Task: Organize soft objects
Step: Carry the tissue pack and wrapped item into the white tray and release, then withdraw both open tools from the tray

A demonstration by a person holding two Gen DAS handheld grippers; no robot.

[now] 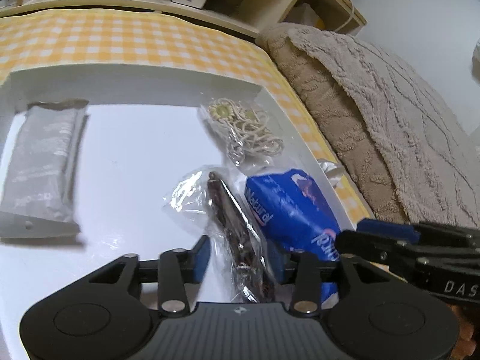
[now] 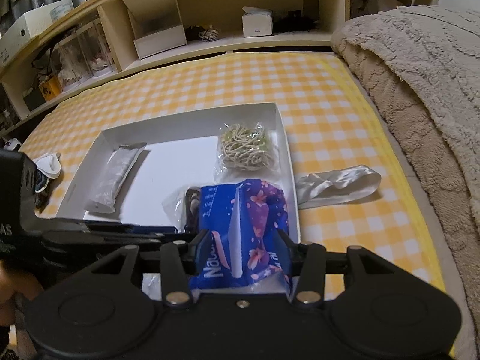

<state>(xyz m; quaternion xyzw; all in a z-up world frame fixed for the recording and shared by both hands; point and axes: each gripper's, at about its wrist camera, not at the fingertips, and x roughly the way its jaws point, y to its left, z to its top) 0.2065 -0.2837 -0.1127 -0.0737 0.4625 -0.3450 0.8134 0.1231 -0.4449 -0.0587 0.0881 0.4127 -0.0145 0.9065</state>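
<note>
A white tray (image 1: pixel 135 69) (image 2: pixel 186 114) lies on a yellow checked sheet. It holds a grey packet (image 1: pixel 45 165) (image 2: pixel 117 174), a bagged bundle of cord (image 1: pixel 249 129) (image 2: pixel 246 147), a clear bag with a dark item (image 1: pixel 231 210) (image 2: pixel 189 201) and a blue tissue pack (image 1: pixel 288 207) (image 2: pixel 246 210). My left gripper (image 1: pixel 240 258) straddles the clear bag, open, with a gap at its left pad. My right gripper (image 2: pixel 243 249) has its pads against both sides of the blue pack at the tray's near right corner.
A white satin cloth (image 2: pixel 339 186) lies on the sheet right of the tray. Small white fabric (image 2: pixel 49 163) sits at the tray's left. A beige fleece blanket (image 2: pixel 420 75) is piled along the right. Shelves (image 2: pixel 210 15) with boxes stand behind.
</note>
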